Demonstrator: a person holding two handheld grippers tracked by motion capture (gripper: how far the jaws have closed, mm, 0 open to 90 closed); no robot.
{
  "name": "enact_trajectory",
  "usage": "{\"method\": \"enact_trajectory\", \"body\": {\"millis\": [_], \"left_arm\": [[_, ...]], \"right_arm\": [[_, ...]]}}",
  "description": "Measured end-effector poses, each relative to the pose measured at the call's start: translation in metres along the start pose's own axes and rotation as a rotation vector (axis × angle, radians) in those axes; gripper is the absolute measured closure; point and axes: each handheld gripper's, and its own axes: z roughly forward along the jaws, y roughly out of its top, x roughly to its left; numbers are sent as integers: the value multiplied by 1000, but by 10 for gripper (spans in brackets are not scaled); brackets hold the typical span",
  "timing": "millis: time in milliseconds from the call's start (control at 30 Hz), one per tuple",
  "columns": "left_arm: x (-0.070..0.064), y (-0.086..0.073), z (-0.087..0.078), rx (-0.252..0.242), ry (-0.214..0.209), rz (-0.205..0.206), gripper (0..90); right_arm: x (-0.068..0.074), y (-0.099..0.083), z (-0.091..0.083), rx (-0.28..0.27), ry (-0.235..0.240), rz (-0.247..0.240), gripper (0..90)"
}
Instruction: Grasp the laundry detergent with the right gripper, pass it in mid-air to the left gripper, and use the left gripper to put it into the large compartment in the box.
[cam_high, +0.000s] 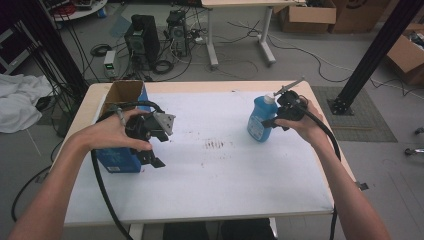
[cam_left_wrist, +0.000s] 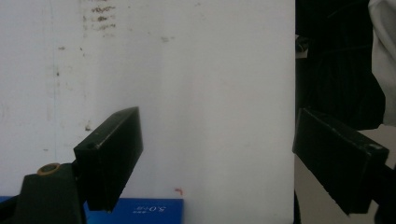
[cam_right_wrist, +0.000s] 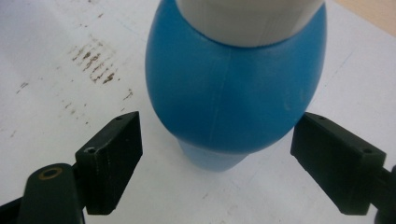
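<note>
The right gripper hovers with jaws apart around the blue bottle — smooth, rounded plastic, likely slippery; grip its wide belly. The left gripper is open, idle.

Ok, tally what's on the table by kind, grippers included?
Blue bottle: 1
Blue box: 1
White mat: 1
Grippers: 2, left gripper and right gripper, both open
Total: 5

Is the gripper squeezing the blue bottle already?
No, the right gripper is open, its jaws standing apart on either side of the blue bottle with gaps showing.
</note>
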Motion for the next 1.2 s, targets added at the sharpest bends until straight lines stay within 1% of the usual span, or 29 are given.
{"method": "enact_trajectory", "body": {"millis": [33, 67, 200, 233, 367, 467, 533, 733, 833, 933, 1033, 1200], "left_arm": [[0, 0, 0, 0, 0, 0, 168], [0, 0, 0, 0, -1, 1, 167], [0, -1, 0, 1, -2, 1, 168], [0, -1, 0, 1, -1, 2, 168], [0, -1, 0, 0, 0, 2, 167], [0, -1, 0, 0, 2, 1, 168], [0, -2, 0, 0, 2, -2, 168], [0, -3, 0, -3, 2, -2, 167], [0, -3, 1, -5, -1, -5, 167], [-1, -5, 3, -3, -5, -6, 167], [-1, -7, 3, -3, -4, -12, 167], [-1, -7, 3, -4, -4, -8, 168]], "right_arm": [[0, 0, 0, 0, 0, 0, 166], [1, -2, 3, -14, -16, 22, 165], [2, -4, 7, -41, -35, 41, 169], [3, -4, 8, -40, -38, 49, 173], [3, -5, 11, -46, -50, 55, 176], [4, -5, 14, -55, -67, 61, 186], [4, -5, 14, -57, -68, 64, 193], [7, -3, 16, -84, -92, 66, 209], [8, -3, 17, -85, -95, 64, 213], [9, -3, 19, -87, -113, 67, 214], [9, -4, 21, -98, -113, 73, 218], [10, -7, 25, -98, -113, 74, 216]]}}
